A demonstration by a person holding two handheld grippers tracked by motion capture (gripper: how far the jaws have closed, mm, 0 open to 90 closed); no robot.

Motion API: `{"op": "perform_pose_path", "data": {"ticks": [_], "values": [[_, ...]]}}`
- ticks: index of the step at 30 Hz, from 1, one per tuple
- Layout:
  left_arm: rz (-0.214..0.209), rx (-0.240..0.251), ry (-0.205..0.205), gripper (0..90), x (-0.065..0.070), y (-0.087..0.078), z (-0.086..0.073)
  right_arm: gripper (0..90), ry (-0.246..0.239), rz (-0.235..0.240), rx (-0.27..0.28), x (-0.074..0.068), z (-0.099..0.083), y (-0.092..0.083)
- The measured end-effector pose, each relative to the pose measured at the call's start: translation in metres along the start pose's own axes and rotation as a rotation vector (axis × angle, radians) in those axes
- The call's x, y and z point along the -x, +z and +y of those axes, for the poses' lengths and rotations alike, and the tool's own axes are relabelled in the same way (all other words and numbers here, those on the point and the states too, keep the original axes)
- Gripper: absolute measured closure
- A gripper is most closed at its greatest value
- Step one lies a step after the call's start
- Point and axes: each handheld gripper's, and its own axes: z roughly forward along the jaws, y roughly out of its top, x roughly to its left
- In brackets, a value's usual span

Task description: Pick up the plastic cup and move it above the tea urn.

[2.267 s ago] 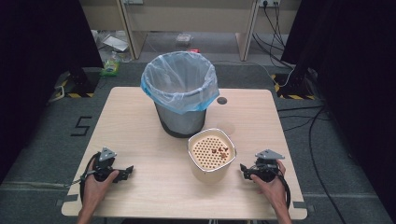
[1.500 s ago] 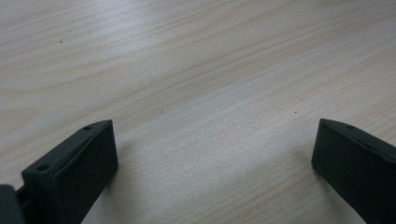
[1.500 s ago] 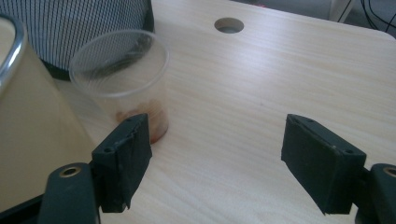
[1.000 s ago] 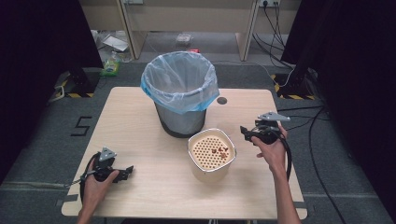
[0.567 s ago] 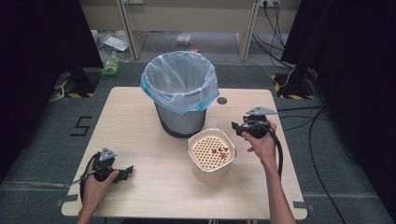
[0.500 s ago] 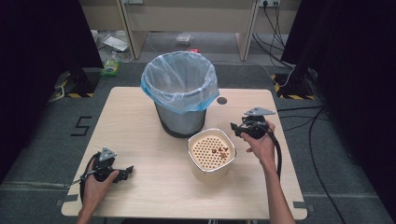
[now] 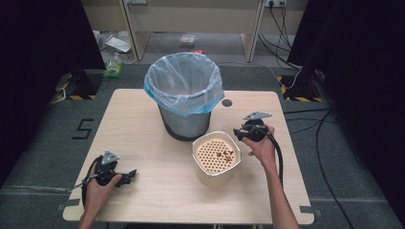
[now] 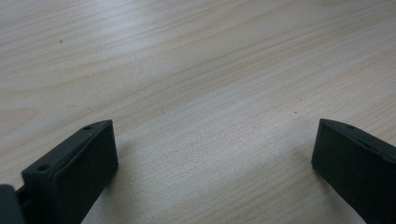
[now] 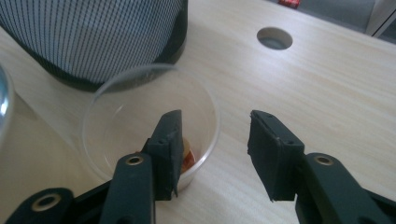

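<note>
A pale wooden table (image 7: 143, 129) with a fine straight grain stands on a dark grey floor, black curtains closing in both sides and light wooden furniture legs at the back, with cables trailing over the floor to the right. A round cable hole (image 7: 227, 102) is cut into the tabletop near its far edge. On the floor left of the table a white figure "5" (image 7: 84, 129) is marked, and yellow-and-black hazard tape lies at both sides; a green bottle (image 7: 113, 68) lies farther back, its label too small to read.

A grey mesh bin (image 7: 184, 102) lined with a pale blue bag stands at the middle of the far half of the table. Just in front of it, to the right, sits a cream container with a perforated insert (image 7: 216, 156) holding a few brown scraps.

The right gripper (image 9: 212, 140) hovers at a clear plastic cup (image 9: 149, 126) that stands just beside the bin's base with something orange-red at its bottom. Its jaws have just been closing and stand half wide, one inside the cup, the other outside, the cup's wall between them but not yet pinched.

The left gripper (image 7: 125, 176) rests near the front left corner, jaws spread wide over bare wood
</note>
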Motion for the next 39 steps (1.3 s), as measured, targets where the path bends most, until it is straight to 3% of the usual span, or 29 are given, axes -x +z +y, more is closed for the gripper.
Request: {"op": "perform_pose_path", "data": {"ticks": [8,12,16,17,18,27,39], "values": [[0.0,0.0,0.001,0.0,0.0,0.0,0.0,74.4,-0.035,0.017,-0.06,0.002,-0.012,0.003],[-0.001,0.0,0.001,0.0,0.0,0.0,0.0,82.0,-0.039,0.043,-0.025,0.005,-0.016,0.0],[-0.001,-0.001,0.002,0.0,0.0,0.0,0.0,86.9,-0.054,0.038,0.009,0.004,-0.015,-0.006],[-0.001,-0.001,0.003,0.0,0.0,0.0,0.0,87.0,-0.08,0.023,0.023,0.004,-0.014,-0.009],[-0.001,-0.001,0.003,0.0,0.0,0.0,0.0,87.1,-0.118,-0.03,0.026,0.004,-0.012,-0.013],[-0.001,-0.002,0.004,0.0,0.0,0.0,0.0,87.1,-0.16,-0.161,0.149,0.008,-0.003,-0.038],[-0.001,-0.001,0.002,0.0,0.0,0.0,0.0,87.1,-0.213,-0.253,0.24,0.005,0.004,-0.051]]}}
